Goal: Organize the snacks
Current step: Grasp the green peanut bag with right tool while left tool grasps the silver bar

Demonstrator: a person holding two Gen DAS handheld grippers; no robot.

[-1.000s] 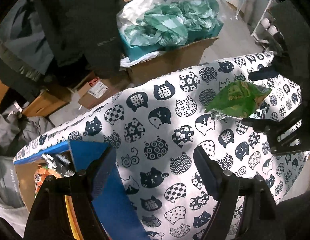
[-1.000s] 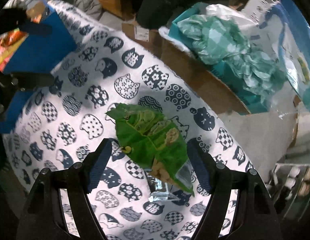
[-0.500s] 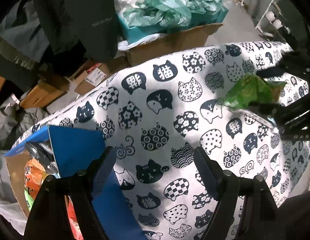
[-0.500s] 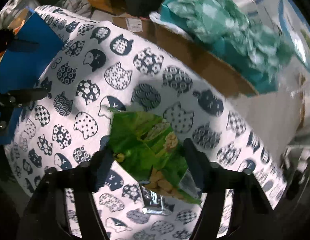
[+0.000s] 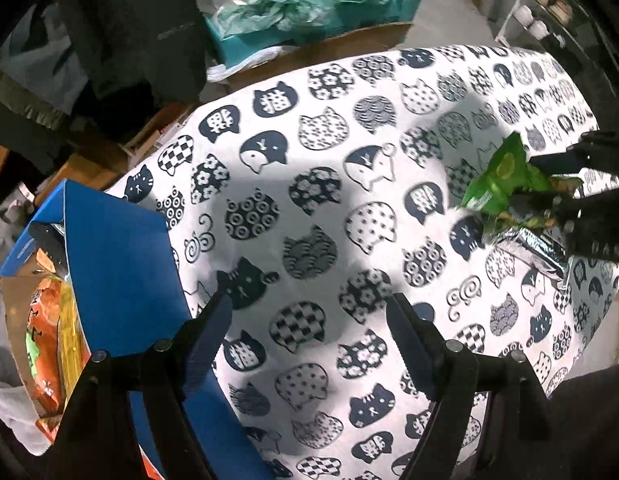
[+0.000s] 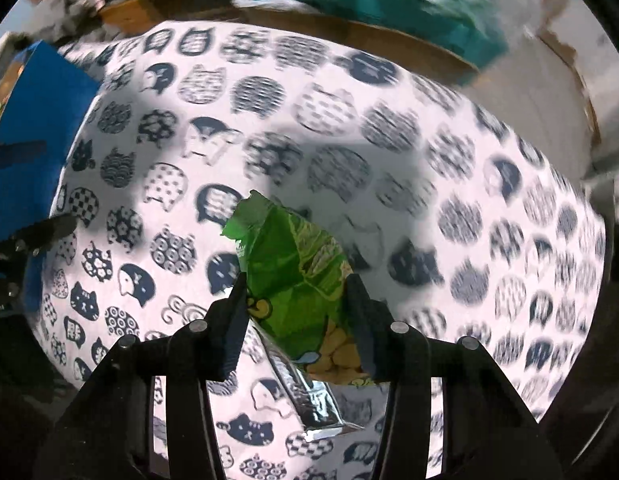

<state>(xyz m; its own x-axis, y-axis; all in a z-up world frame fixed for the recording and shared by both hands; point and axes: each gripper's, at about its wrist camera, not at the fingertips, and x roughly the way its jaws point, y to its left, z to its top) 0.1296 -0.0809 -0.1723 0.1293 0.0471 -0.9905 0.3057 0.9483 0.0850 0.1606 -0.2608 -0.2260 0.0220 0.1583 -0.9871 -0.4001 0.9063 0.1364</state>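
Our right gripper point(image 6: 299, 312) is closing on the crinkled green foil snack bag point(image 6: 293, 276), pads pressing its sides above the cat-print cloth-covered bench point(image 6: 389, 184); our left gripper point(image 5: 309, 332) hangs apart, empty, beside the blue cardboard box point(image 5: 117, 264) of snacks.

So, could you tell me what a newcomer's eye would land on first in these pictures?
Probably the bright green snack bag, crumpled between the right gripper as its jaws close on it. Around it spreads the cat-face tablecloth. At the table's left edge stands a blue box, with orange packets inside.
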